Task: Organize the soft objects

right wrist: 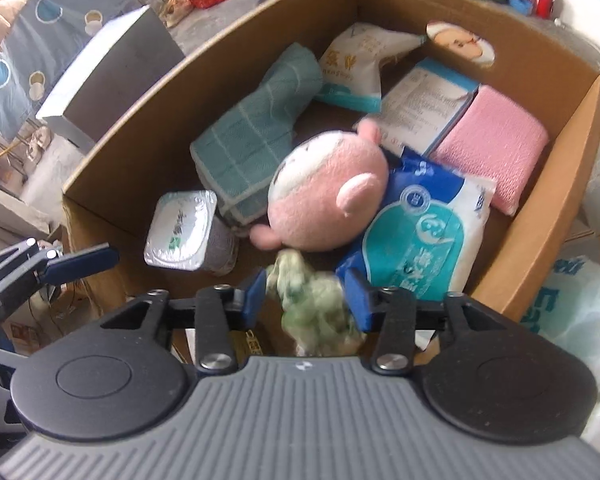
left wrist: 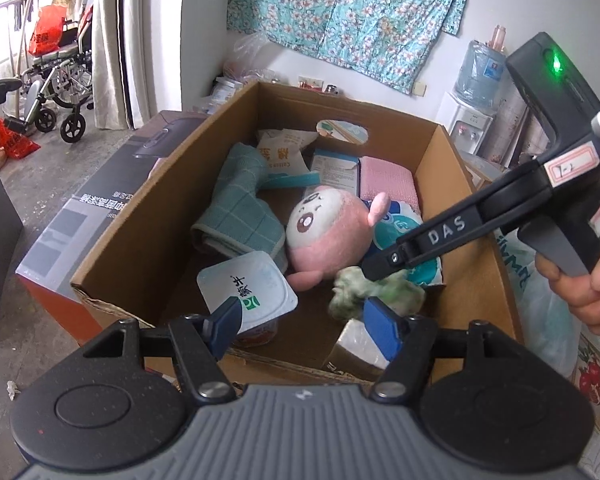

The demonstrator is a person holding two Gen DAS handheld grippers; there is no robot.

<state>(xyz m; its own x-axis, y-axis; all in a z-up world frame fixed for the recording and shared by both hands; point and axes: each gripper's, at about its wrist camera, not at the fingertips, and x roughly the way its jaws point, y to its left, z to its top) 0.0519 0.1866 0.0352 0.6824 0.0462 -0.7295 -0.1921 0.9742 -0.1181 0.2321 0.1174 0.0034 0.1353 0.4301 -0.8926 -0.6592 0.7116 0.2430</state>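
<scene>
Cardboard walls of one open box (left wrist: 140,216) hold everything counted here: one pink plush toy (left wrist: 328,236) with a white face, one folded teal checked towel (left wrist: 240,208), one folded pink cloth (left wrist: 386,184) in the far right corner, one sealed white cup (left wrist: 248,288) lying on its side, one blue-and-white tissue pack (right wrist: 420,232) under the plush, one white pouch (right wrist: 352,68) with printed characters, one pale blue carton (right wrist: 428,100) leaning between pouch and pink cloth, and one crumpled green-and-white soft lump (right wrist: 312,300) near the front wall. The right claw (right wrist: 306,300) stands over that lump with its blue pads (right wrist: 356,300) on either side of it; they are parted, and the lump is too blurred to say whether they touch it, so it reads as released rather than gripped. In the left wrist view the same claw reaches in from the right, its black tip at the lump, with a hand (left wrist: 588,292) on its handle cut off at the frame edge. The left claw (left wrist: 304,320) hangs open over the near edge of the box with nothing between its pads; the cup lies just beyond its left pad. A white-wrapped item (left wrist: 360,344) behind its right pad is mostly hidden and cannot be identified. The tissue pack's print is partly covered by the plush.
</scene>
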